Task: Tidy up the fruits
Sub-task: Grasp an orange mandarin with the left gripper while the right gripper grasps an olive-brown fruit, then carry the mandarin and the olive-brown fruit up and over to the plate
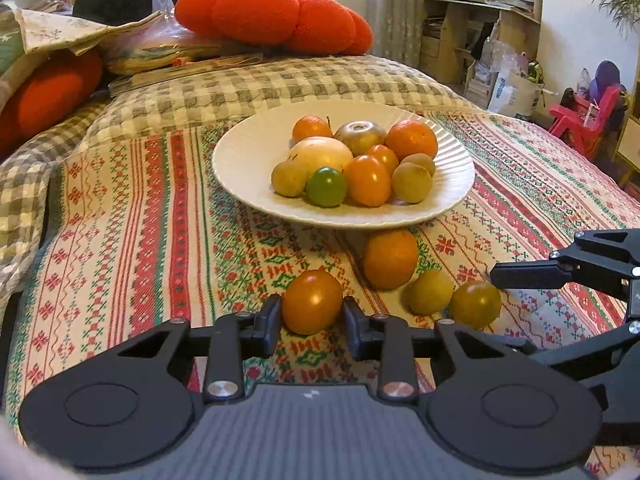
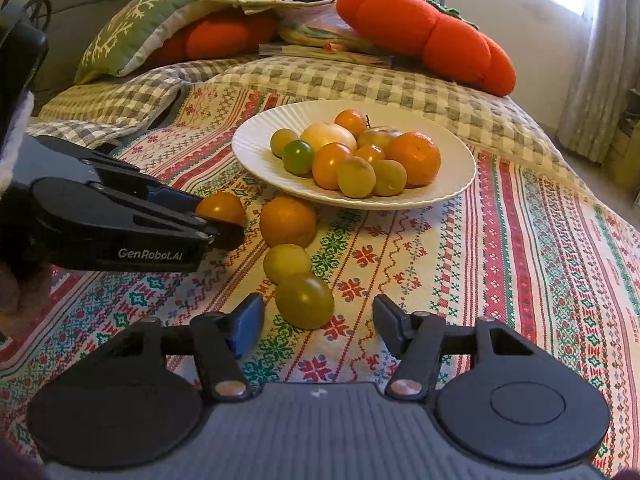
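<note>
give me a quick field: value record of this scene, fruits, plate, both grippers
surface: patterned blanket
plate: white plate, piled with mixed fruit
loose fruit: four on the blanket in front of the plate
left gripper: shut on orange tomato
right gripper: open, greenish tomato between its fingers, pads not touching it
other loose fruit: orange, yellow-green fruit
background: red pumpkin cushion

- Left claw: matte black plastic linkage arms, round black hubs, silver pivot screws, grey ribbed base plate.
- Its side carries white "GenRobot.AI" lettering.
- Right claw: same black build, silver screws.
</note>
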`<state>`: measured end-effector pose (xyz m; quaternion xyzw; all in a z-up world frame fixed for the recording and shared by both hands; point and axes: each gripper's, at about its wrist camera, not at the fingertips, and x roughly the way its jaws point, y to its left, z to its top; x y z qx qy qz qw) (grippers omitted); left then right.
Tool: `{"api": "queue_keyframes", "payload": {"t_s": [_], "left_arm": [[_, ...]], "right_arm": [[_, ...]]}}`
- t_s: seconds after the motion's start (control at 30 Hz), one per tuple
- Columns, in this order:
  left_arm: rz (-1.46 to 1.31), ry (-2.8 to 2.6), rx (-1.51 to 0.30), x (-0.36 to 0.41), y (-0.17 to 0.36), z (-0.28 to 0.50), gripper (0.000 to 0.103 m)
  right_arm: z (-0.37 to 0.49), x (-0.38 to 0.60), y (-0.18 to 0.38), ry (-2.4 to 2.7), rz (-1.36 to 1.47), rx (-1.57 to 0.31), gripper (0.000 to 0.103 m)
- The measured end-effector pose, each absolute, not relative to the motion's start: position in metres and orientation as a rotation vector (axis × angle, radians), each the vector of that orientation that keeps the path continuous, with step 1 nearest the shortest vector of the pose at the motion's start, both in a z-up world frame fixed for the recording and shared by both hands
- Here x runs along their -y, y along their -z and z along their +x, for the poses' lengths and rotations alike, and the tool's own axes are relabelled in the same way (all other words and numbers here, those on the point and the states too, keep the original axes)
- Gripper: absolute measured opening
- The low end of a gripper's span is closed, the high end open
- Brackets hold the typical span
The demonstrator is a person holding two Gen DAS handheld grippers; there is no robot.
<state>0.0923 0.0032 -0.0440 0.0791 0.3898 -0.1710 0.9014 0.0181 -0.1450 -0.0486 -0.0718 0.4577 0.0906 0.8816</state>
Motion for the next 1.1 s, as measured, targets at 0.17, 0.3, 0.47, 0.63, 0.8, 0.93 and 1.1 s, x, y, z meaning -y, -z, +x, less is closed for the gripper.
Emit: {"api": "queue_keyframes", "payload": {"t_s": [0.17, 0.3, 0.47, 0.63, 0.8, 0.93, 1.1], "left_arm": [[0.159, 0.334, -0.823, -0.006, 0.041, 0.088, 0.019], [0.14, 0.321, -0.836, -0.009, 0.039, 0.085, 0.019], [0.129, 0.313, -0.842, -0.011, 0.035, 0.08, 0.019], [0.116, 0.312, -0.85, -0.013, 0.032, 0.077, 0.019], [0.105, 0.317, -0.853, -0.013, 0.029, 0.074, 0.019], [0.096, 0.321, -0.839, -0.012, 0.025, 0.071, 0.019], [0.092, 0.34, -0.814, -0.008, 0.019, 0.069, 0.019]], "right_arm": [[0.018, 0.143, 0.046, -0.201, -0.15, -0.963, 0.042], [0.017, 0.143, 0.045, -0.199, -0.149, -0.965, 0.034], [0.018, 0.145, 0.045, -0.193, -0.132, -0.97, 0.027], [0.016, 0.145, 0.043, -0.201, -0.115, -0.98, 0.027], [0.013, 0.147, 0.038, -0.207, -0.096, -0.982, 0.027], [0.014, 0.15, 0.032, -0.197, -0.063, -0.971, 0.027], [0.016, 0.158, 0.024, -0.18, -0.018, -0.951, 0.027]]}}
